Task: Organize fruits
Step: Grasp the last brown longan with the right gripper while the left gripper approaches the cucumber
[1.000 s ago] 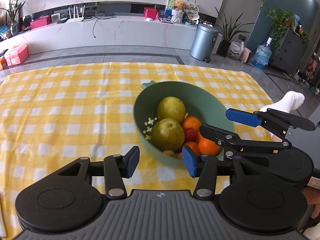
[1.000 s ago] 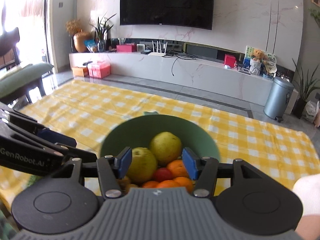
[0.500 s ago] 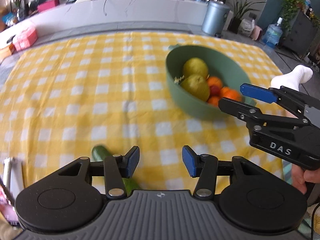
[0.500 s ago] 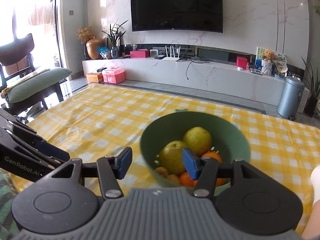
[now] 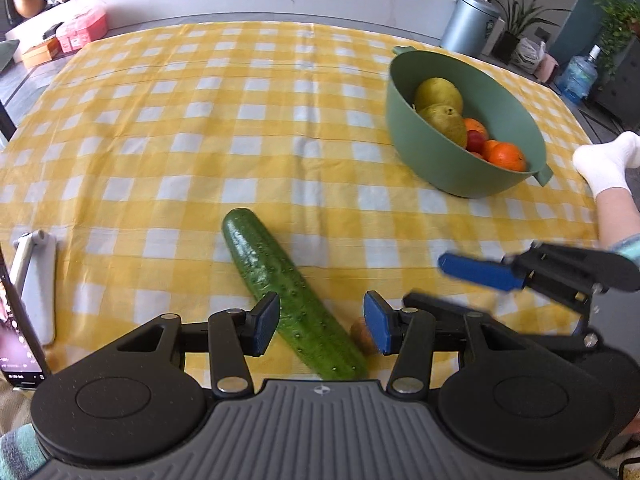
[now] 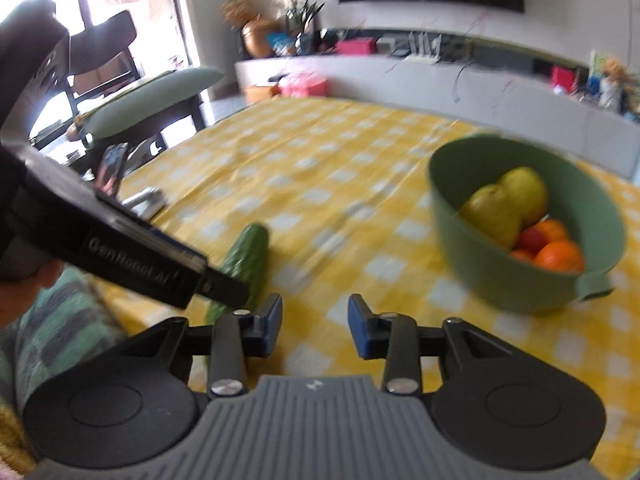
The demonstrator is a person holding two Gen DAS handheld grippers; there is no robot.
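Two grippers over a yellow-checked tablecloth [image 5: 192, 128], both with jaws spread and holding nothing. Left gripper [image 5: 320, 326] low over the near edge of the cloth, blue pads either side of a cucumber [image 5: 280, 288] but not closed on it; left pad just beside the cucumber's flank, contact impossible to judge. Right gripper [image 6: 315, 326] also at the near edge, over bare cloth, seen in the left wrist view as a black body with one blue finger [image 5: 480, 270] reaching in from the right.

Cucumber flat on the cloth near the near edge, long axis on a diagonal: far end [image 5: 236, 220] pointing away and to the left, near end running back under the left gripper's body toward the right. Same cucumber [image 6: 248, 256] in the right wrist view, partly behind the left gripper's black housing, blurred. Small brown rounded thing [image 5: 362, 334] on the cloth just beside the cucumber's near end, partly hidden by the right-hand pad; identity unclear.

Green bowl [image 5: 424, 160] toward the far right corner of the cloth, well apart from the cucumber, upright, with a small lug on its rim. Inside: two yellow-green pears [image 5: 438, 94] against the far-left wall, oranges [image 5: 506, 156] and a small red fruit [image 5: 475, 140] beside them on the near-right side.

Phone on a white stand [image 5: 34, 280] at the near left edge of the cloth. White-socked foot [image 5: 608, 164] past the right edge.
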